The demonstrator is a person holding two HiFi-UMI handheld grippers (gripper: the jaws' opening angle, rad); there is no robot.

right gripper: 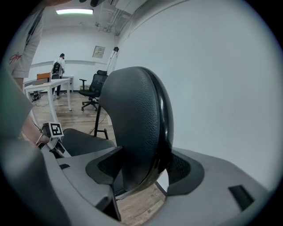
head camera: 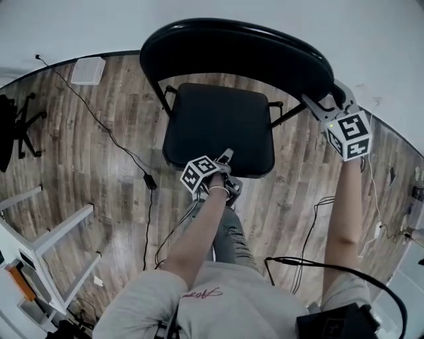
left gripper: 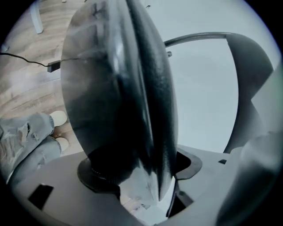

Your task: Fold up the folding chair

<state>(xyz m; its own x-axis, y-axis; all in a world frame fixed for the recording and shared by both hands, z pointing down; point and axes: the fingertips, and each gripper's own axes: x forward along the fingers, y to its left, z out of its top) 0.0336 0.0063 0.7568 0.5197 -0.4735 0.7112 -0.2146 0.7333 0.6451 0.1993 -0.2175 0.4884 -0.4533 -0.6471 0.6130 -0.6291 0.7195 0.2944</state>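
At the far left of the head view a black office chair (head camera: 8, 132) stood on the wood floor (head camera: 86, 165). Nearer the person, a white table frame (head camera: 63, 232) stood on the same boards. A thin black cable (head camera: 99, 119) ran across the floor towards the middle.

In the middle the black folding chair (head camera: 199, 112) stood open, close to the white wall (head camera: 199, 10). Its seat was on the near side and its backrest on the far side.

The left gripper (head camera: 226, 157) was at the near edge of the seat, about midway along it, with its marker cube (head camera: 199, 173) towards the person. In the left gripper view the padded seat (left gripper: 119, 88) filled the gap between the jaws. A pad lay against each face, so the gripper was clamped on the seat. The person's shoes (left gripper: 57, 118) showed on the floor beyond.

Further right, the right gripper (head camera: 329, 99) was at the right end of the backrest. In the right gripper view the backrest (right gripper: 132, 119) stood between the jaws with a pad pressed on either side, so it was gripped. More cables (head camera: 311, 225) lay on the floor at the far right.
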